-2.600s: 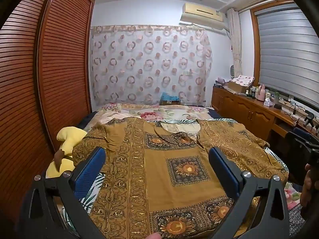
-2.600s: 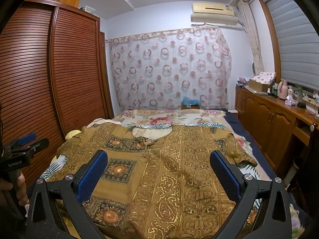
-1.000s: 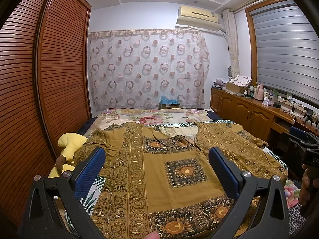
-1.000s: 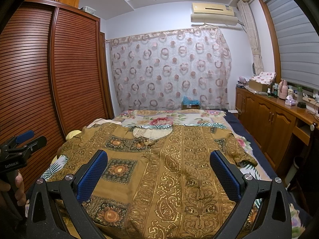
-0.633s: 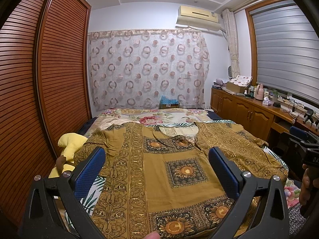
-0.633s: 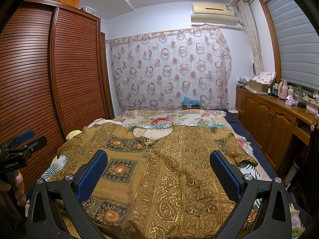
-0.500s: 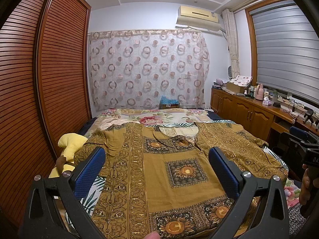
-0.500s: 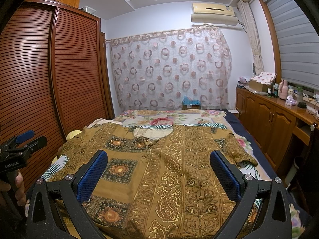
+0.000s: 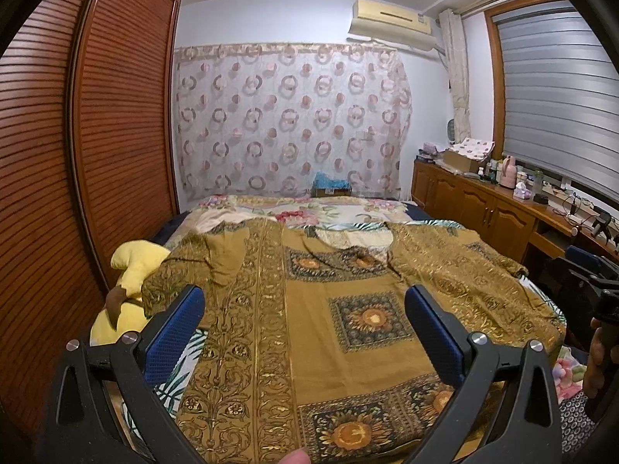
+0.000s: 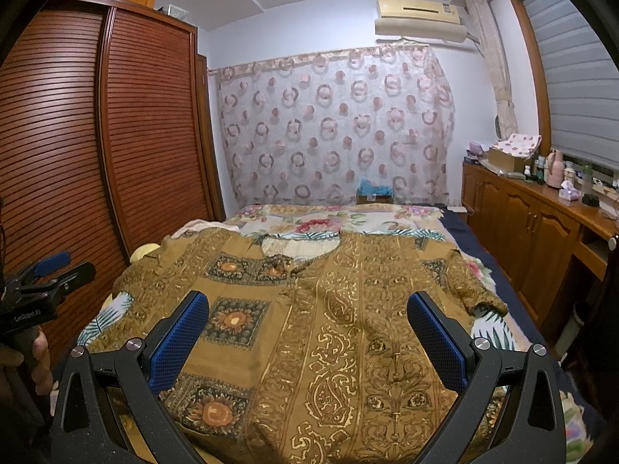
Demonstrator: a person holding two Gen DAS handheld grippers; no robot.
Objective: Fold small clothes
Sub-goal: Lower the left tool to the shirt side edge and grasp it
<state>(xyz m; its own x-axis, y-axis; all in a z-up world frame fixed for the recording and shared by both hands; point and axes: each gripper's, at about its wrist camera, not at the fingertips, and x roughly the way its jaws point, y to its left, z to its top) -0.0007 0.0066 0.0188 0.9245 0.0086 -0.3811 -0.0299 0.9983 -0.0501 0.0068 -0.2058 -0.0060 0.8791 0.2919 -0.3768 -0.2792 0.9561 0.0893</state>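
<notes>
Mustard patterned shirt (image 9: 348, 309) spread flat on the bed (image 9: 348, 212), both grippers held above its near hem.

The shirt lies face up with its neckline toward the far end, 2 short sleeves out to left and right, over a floral bedsheet (image 10: 329, 224). The left gripper (image 9: 303, 321) has its 2 blue-padded jaws wide apart, holding nothing, above the shirt's near left part. The right gripper (image 10: 307, 323) is equally wide open and empty above the near right part. A yellow plush toy (image 9: 131, 270) sits at the bed's left edge, touching the left sleeve. Slatted wooden wardrobe doors (image 10: 96, 147) stand on the left, a circle-print curtain (image 9: 290, 123) hangs at the far wall, and a wooden cabinet (image 10: 541, 232) runs along the right.
</notes>
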